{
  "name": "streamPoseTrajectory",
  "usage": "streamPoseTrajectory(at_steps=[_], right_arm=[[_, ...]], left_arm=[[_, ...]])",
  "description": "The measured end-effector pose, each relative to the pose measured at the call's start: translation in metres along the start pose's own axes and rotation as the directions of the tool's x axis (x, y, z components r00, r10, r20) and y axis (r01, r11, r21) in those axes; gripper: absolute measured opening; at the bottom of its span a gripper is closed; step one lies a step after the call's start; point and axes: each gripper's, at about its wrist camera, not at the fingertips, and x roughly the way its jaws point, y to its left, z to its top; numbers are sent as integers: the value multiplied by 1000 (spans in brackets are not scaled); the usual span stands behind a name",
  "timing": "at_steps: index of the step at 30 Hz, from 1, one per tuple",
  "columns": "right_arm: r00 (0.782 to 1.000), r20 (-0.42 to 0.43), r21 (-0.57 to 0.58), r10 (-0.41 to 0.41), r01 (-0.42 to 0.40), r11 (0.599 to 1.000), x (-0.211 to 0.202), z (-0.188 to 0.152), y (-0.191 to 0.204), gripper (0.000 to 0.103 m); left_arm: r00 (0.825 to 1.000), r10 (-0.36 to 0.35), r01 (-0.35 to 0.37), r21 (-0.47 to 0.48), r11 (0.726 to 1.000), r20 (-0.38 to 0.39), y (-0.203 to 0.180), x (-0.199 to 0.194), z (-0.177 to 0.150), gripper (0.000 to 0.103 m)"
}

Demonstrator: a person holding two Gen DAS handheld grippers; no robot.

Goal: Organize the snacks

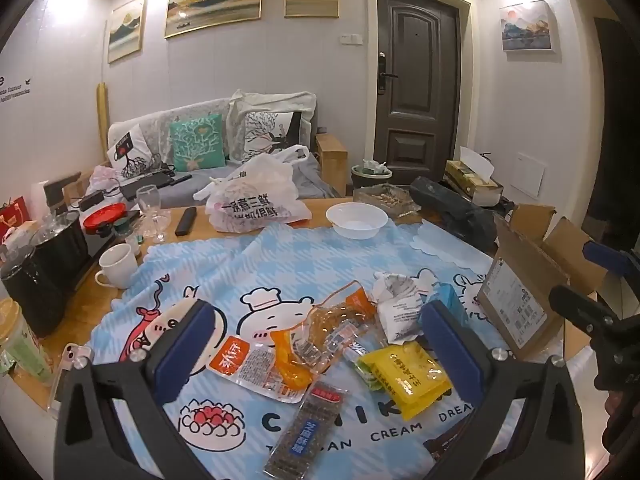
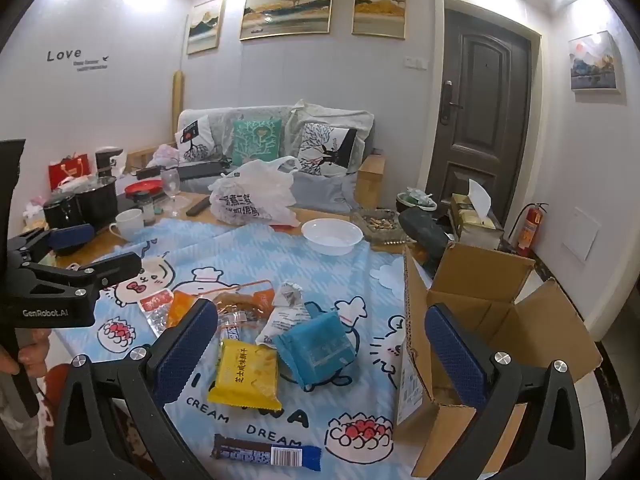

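Observation:
Several snack packets lie loose on the blue cartoon tablecloth. Among them are a yellow packet, an orange-and-clear bag, a dark sesame bar, a blue packet and a crumpled white one. An open cardboard box stands at the table's right edge. My left gripper hovers open above the orange bag and yellow packet. My right gripper hangs open over the blue packet, left of the box. Neither holds anything.
A white bowl, a printed plastic bag, a remote and a wine glass stand at the far side. A white mug, black pots and a phone crowd the left edge.

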Motion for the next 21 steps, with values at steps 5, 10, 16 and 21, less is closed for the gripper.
streamPoseTrajectory(at_steps=[5, 10, 16, 21], right_arm=[[1000, -4, 6, 4, -4, 1000, 0, 0, 0, 103], [1000, -2, 4, 2, -2, 1000, 0, 0, 1, 103], [1000, -3, 4, 4, -4, 1000, 0, 0, 1, 103], [1000, -5, 4, 8, -8, 1000, 0, 0, 1, 103]], left_arm=[[1000, -2, 2, -1, 1000, 1, 1, 0, 0, 102], [1000, -4, 4, -2, 1000, 0, -3, 2, 0, 102], [1000, -7, 7, 1, 1000, 0, -4, 1, 1, 102], [1000, -20, 20, 9, 1000, -1, -5, 0, 0, 102]])
